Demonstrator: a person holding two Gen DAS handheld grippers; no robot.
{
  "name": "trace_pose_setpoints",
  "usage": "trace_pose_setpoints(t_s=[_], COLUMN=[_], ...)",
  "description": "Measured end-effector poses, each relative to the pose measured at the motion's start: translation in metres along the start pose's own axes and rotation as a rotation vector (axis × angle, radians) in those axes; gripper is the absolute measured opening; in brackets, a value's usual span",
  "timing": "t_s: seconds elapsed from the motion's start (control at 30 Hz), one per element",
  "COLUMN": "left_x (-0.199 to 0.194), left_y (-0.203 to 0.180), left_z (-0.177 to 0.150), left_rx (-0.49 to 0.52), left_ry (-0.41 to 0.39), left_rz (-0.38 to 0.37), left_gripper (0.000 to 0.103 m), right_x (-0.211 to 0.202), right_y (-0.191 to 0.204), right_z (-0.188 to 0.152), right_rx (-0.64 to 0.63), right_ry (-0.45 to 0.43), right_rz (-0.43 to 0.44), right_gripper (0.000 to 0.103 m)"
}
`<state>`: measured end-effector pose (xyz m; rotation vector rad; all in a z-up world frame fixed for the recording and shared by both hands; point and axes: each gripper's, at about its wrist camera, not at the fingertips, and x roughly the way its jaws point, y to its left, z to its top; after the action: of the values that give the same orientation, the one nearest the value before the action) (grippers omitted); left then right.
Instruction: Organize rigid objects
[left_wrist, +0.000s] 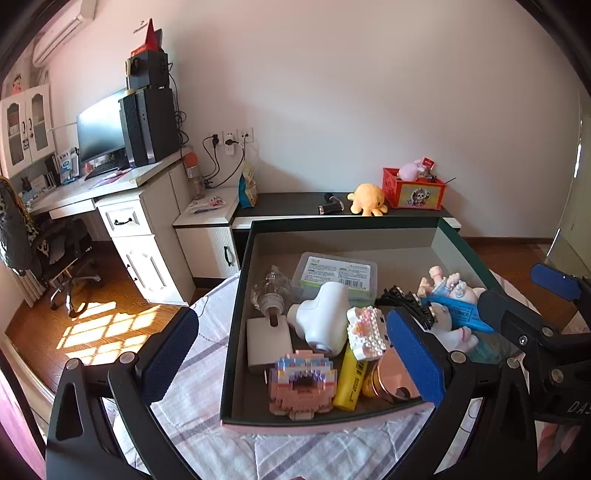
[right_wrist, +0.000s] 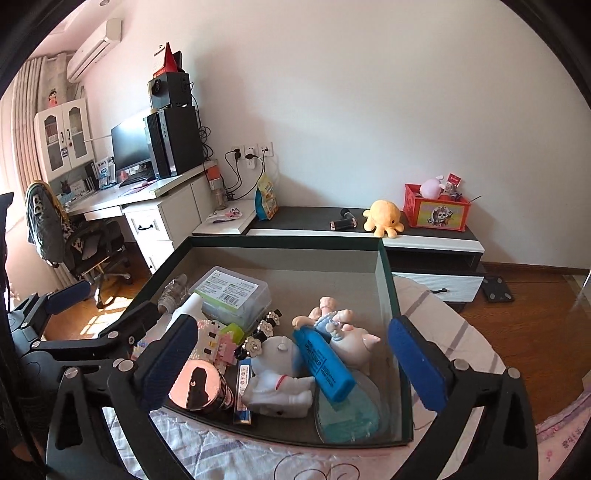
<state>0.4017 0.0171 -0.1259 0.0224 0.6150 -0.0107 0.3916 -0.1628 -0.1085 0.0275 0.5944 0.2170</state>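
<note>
A shallow dark-green box (left_wrist: 235, 295) (right_wrist: 388, 284) lies on the bed, holding several small items. Among them are a white T-shaped device (left_wrist: 325, 314), a pink block toy (left_wrist: 301, 387), a yellow marker (left_wrist: 351, 384), a rose-gold lid (left_wrist: 391, 376) (right_wrist: 197, 384), a blue marker (right_wrist: 323, 363), a white dog figure (right_wrist: 277, 380) and a labelled clear case (left_wrist: 338, 275) (right_wrist: 231, 295). My left gripper (left_wrist: 291, 347) stands open astride the box's left wall, holding nothing. My right gripper (right_wrist: 295, 358) is open astride the right wall, above the dog and blue marker, gripping nothing.
The box rests on a checked sheet (left_wrist: 192, 406). Behind it runs a low dark cabinet (left_wrist: 288, 203) with a yellow octopus plush (left_wrist: 367, 199) and a red toy crate (left_wrist: 413, 188). A desk with monitor (left_wrist: 99, 133) and an office chair (left_wrist: 55, 251) stand at the left on wooden floor.
</note>
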Motion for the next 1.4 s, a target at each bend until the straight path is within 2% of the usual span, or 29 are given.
trace_pose_setpoints(t_s=[0.27,0.63,0.87,1.1,1.4], left_x=[-0.088,-0.232,-0.309,-0.375,-0.432], left_y=[0.001,-0.003,0.002,0.009,0.014], left_z=[-0.010,-0.028,-0.043,-0.067,-0.096], left_rx=[0.009,0.009,-0.007,-0.016,-0.017], left_ry=[-0.102,-0.331,-0.425,-0.496,-0.555], left_rz=[-0.005,0.013,0.003,0.021,0.067], left_gripper=[0.103,0.103,0.103,0.103,0.103], right_x=[-0.069,-0.205,-0.277,-0.340,-0.399], right_y=[0.013,0.044,0.064,0.085,0.114], right_z=[-0.010,-0.033,-0.043,-0.059,-0.087], right_rx=[-0.028,-0.043,-0.056,-0.050,-0.078], right_ry=[-0.042,-0.215,-0.306,-0.407,-0.477], right_rz=[-0.057,-0.089,-0.095,-0.095,-0.129], right_gripper=[0.103,0.103,0.103,0.103,0.103])
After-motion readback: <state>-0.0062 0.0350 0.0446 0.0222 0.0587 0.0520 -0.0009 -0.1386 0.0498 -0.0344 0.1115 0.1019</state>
